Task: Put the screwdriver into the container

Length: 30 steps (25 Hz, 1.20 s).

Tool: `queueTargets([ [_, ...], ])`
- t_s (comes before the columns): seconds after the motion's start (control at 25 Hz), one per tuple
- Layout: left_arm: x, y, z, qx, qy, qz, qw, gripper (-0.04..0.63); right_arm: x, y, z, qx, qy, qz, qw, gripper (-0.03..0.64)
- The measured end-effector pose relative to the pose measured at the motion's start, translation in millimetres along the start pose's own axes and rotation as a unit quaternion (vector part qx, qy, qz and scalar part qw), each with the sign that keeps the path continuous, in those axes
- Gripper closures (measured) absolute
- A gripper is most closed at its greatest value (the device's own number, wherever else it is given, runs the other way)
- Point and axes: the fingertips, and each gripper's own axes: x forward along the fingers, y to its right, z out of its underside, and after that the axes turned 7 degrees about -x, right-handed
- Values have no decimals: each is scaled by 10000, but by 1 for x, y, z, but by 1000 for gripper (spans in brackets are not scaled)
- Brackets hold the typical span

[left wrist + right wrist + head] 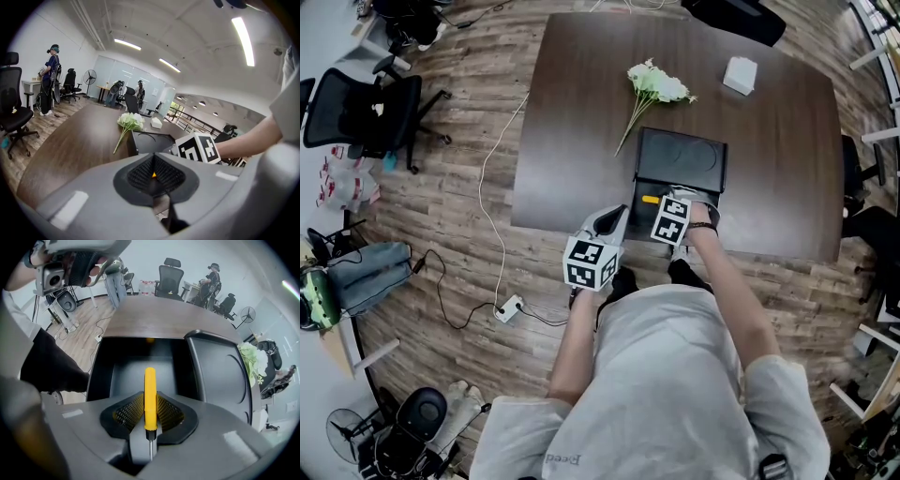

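My right gripper pinches screwdriver. Long axis runs along jaws: shaft toward me, yellow handle pointing away, over open black container on table. My left gripper level, jaws pressed together, empty, at table's near edge.

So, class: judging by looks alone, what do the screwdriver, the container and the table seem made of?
Screwdriver: glossy yellow handle, likely plastic; thin grey shaft, probably metal. Container: matte black, smooth moulded walls, probably plastic. Table: dark brown with faint grain, wood or wood-look veneer.
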Motion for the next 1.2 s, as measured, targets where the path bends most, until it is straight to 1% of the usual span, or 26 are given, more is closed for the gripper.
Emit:
queueTargets([
  [0.36, -6, -1, 5, 8, -19, -101, 9999, 540, -1, -3, 1, -15, 76, -58, 10000, 543],
  [0.76, -4, 5, 4, 63, -29, -116, 9999, 540, -12, -1, 4, 16, 215, 92, 9997, 541],
  [1.04, 2, 9, 3, 72, -41, -170, 9998, 540, -28, 7, 2, 112, 467, 288, 9984, 541],
  [1.2, 5, 12, 6, 37, -58, -225, 9997, 540, -36, 8, 3, 160, 610, 330, 9975, 541],
])
